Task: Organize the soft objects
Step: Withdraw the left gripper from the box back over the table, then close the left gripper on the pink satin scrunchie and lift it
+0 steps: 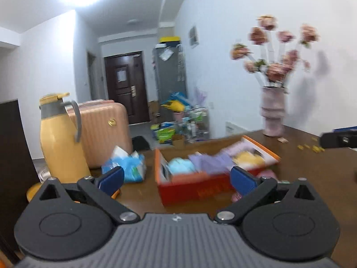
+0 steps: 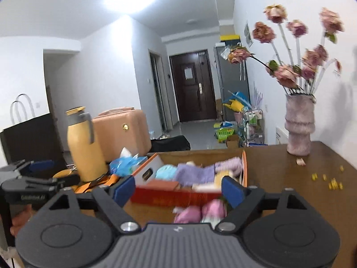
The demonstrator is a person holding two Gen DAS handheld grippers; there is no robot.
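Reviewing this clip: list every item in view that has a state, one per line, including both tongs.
Left tongs: open, empty.
Right tongs: open, empty.
Orange box: open-topped, holding soft items.
Blue soft item: inside box.
Purple soft item: lying in box.
Pink soft items: on table outside box, in front.
Yellow jug: upright, lid shut.
Vase: upright, holding flowers.
Door: closed.

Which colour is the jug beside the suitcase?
Yellow jug, grey collar and handle; clearest in the right wrist view.
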